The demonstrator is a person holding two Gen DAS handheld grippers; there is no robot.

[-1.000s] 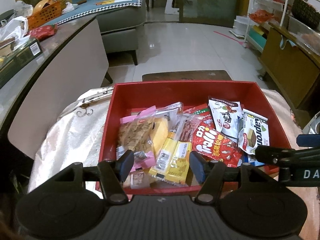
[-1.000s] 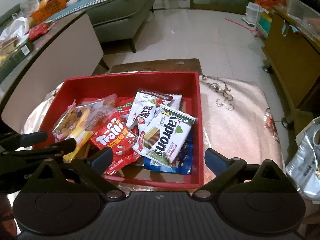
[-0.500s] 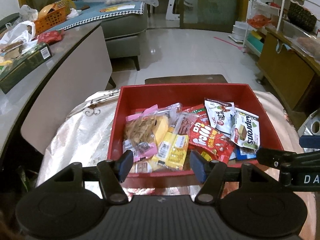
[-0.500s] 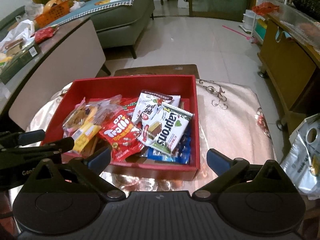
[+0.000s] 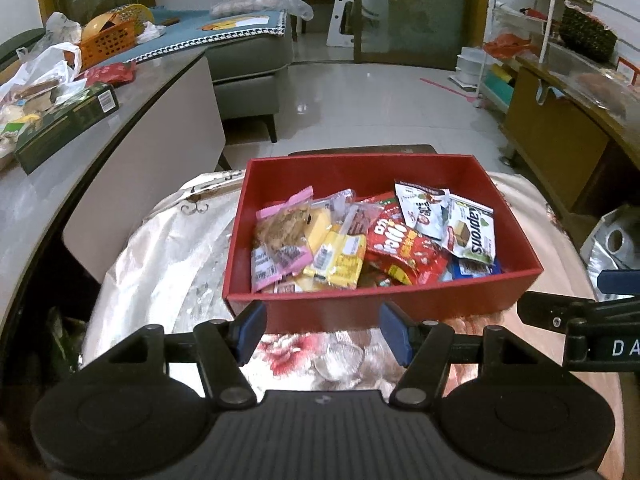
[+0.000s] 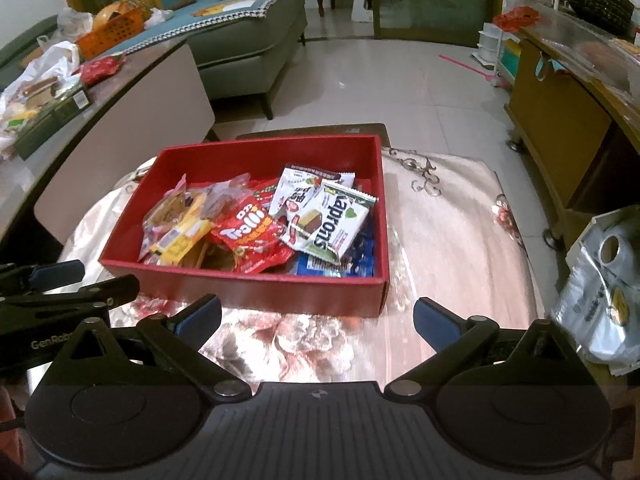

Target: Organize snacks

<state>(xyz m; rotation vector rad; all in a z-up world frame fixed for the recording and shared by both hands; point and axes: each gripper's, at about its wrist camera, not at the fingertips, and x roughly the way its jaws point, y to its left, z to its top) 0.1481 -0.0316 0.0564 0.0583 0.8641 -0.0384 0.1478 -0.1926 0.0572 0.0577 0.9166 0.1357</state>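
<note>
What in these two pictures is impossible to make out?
- Blue packet in the red box: both views, mostly covered by the Kaprons wafer pack.
- Snacks under the Trolli bag: buried, both views.
- Silver bag: cut off by the right wrist view's edge; left view shows only a corner.
- Green box lettering: too small.

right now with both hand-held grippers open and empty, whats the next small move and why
Probably nothing more to pick: the packets all lie inside the red box, and the cloth around it shows no loose snack. The left hand-held gripper and right hand-held gripper sit open, short of its near wall, so I'd ease both away.
</note>
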